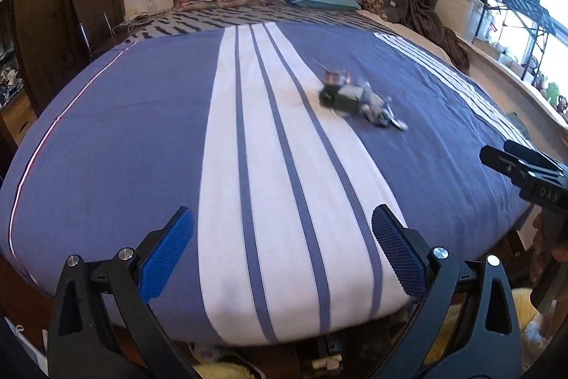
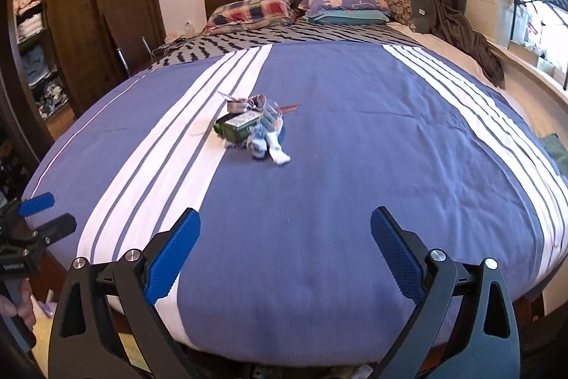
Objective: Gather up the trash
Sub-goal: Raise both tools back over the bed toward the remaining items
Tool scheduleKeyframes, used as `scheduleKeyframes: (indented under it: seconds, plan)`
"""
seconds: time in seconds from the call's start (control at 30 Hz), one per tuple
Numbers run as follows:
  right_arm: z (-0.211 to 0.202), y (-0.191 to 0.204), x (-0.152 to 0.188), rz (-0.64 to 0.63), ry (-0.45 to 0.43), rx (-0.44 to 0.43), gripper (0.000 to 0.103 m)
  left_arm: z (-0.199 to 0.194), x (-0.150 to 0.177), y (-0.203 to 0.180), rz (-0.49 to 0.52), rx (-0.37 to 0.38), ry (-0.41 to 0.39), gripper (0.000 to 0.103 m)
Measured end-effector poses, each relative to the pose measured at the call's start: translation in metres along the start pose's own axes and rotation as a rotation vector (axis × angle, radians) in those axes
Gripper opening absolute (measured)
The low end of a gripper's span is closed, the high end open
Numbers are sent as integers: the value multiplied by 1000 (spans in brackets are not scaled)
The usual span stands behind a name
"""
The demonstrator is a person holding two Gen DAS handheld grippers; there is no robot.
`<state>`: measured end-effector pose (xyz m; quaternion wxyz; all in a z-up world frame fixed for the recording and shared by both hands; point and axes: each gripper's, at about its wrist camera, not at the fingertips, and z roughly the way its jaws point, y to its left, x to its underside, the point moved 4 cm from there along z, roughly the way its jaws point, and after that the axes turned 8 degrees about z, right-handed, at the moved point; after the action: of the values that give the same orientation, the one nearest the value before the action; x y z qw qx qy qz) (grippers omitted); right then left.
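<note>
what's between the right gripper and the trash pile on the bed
Only bare bedspread: the right wrist view shows nothing lying between the open right gripper and the trash pile.

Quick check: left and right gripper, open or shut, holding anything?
Left gripper: open, holding nothing, short of the trash pile.
Right gripper: open, holding nothing, above the bedspread.

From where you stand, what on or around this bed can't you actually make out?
- Trash pile: left wrist view, motion-blurred, so items merge. In the right wrist view it is sharper but too small to read the green box.
- Floor under the bed's foot: both views, cut off by the bed and gripper frames.
- Wardrobe shelves: right wrist view, dim and at the frame's edge.
</note>
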<state>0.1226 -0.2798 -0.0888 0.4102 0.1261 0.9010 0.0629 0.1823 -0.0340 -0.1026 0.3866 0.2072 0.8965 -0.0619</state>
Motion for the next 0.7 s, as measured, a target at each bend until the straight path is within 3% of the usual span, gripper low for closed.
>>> scheduleKeyframes:
  seconds: [0.27,0.6,0.7]
  plan:
    - [42,8,-24,-15,18,9,97,39,-30,7,7,-9,5,95]
    - [106,24,-40,-39,68,-15,96,89,-39,10,20,14,62,95]
    - [124,21,-42,-29,120,-6,85,98,-42,9,28,24,67,95]
